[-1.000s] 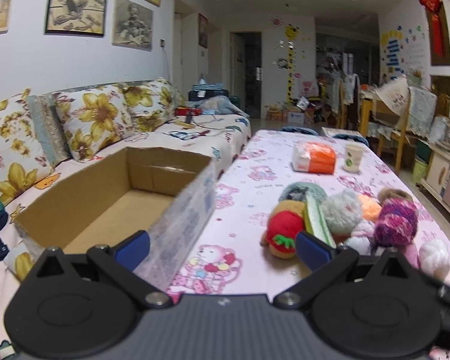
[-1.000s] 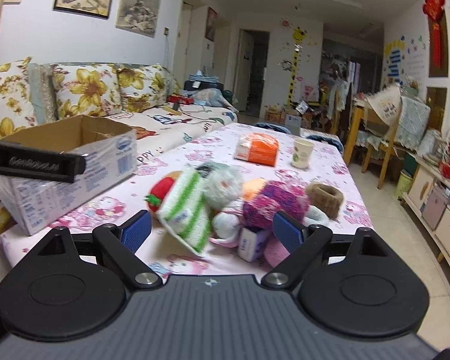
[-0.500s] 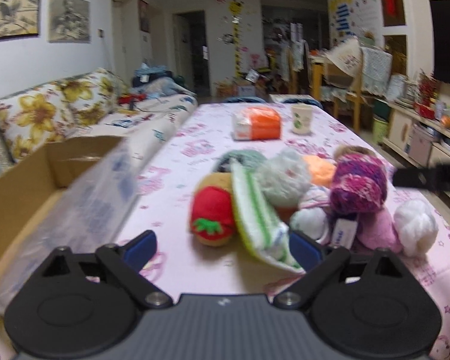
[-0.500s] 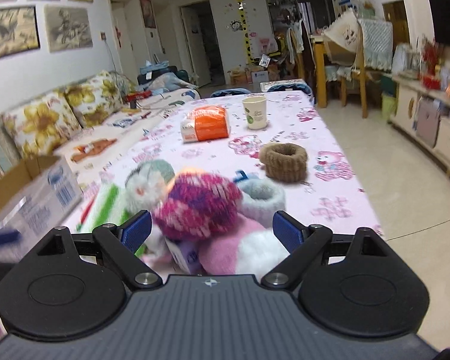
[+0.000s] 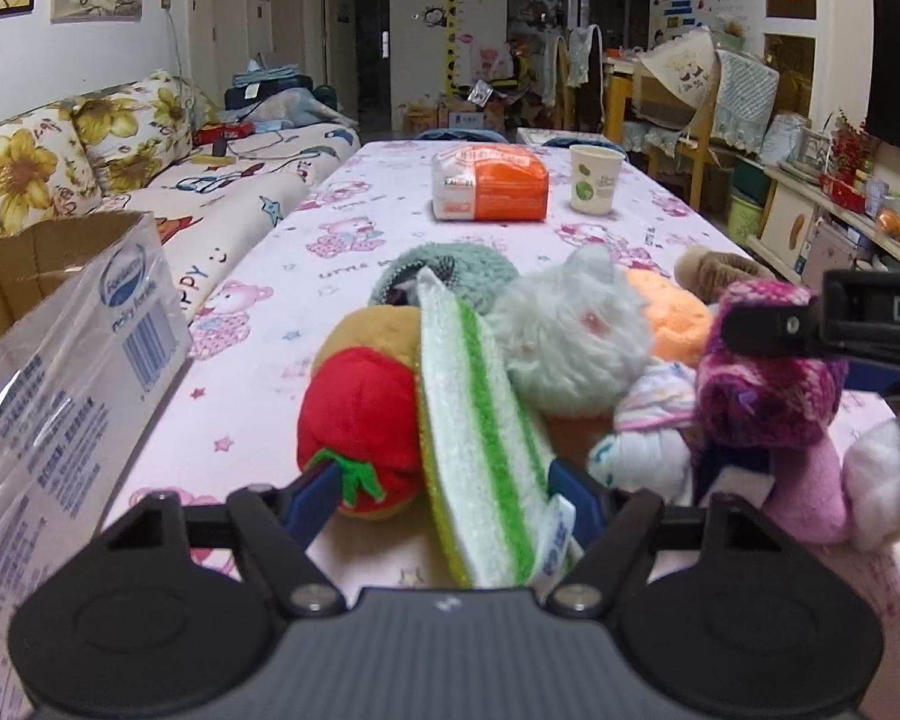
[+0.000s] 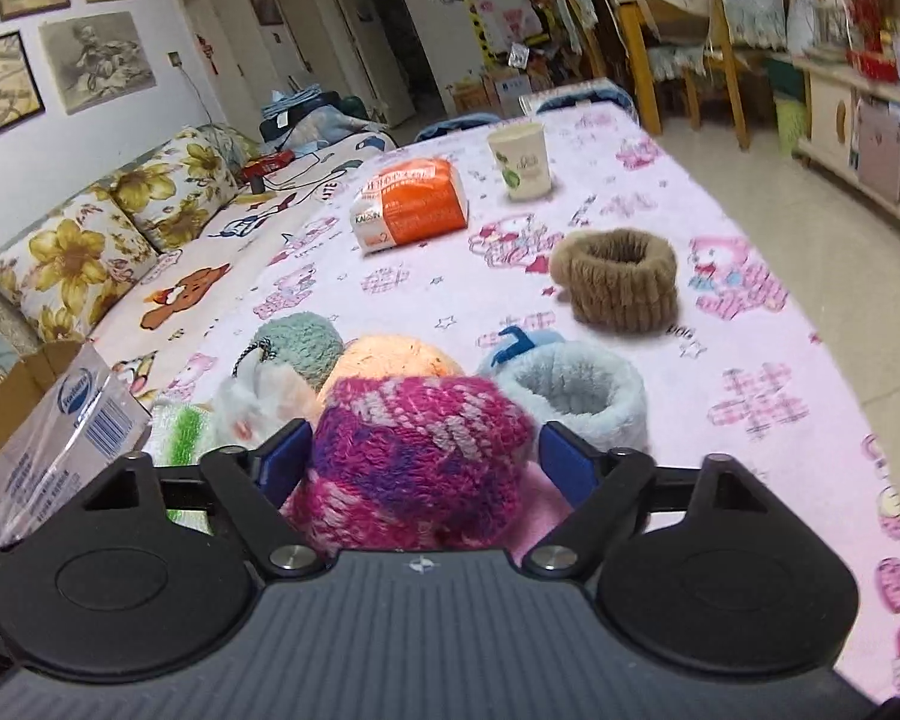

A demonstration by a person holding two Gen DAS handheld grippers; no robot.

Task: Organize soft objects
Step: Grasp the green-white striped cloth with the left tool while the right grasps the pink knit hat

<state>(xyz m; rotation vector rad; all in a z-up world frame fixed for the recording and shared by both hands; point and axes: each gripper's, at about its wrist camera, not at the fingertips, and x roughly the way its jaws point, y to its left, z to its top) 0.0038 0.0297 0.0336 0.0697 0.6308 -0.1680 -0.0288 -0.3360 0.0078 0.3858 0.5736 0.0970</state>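
Left wrist view puts my left gripper (image 5: 444, 495) low in the centre, its blue fingers spread wide either side of the white-and-green sponge (image 5: 480, 450), not squeezing it, with the red plush tomato (image 5: 360, 420) just left. Lower left of frame stands the cardboard box (image 5: 60, 372). In the right wrist view my right gripper (image 6: 423, 462) sits released around the magenta knitted ball (image 6: 420, 456), lower centre, pads flanking it; the brown fuzzy ring (image 6: 621, 279) lies apart on the pink tablecloth (image 6: 750, 396)
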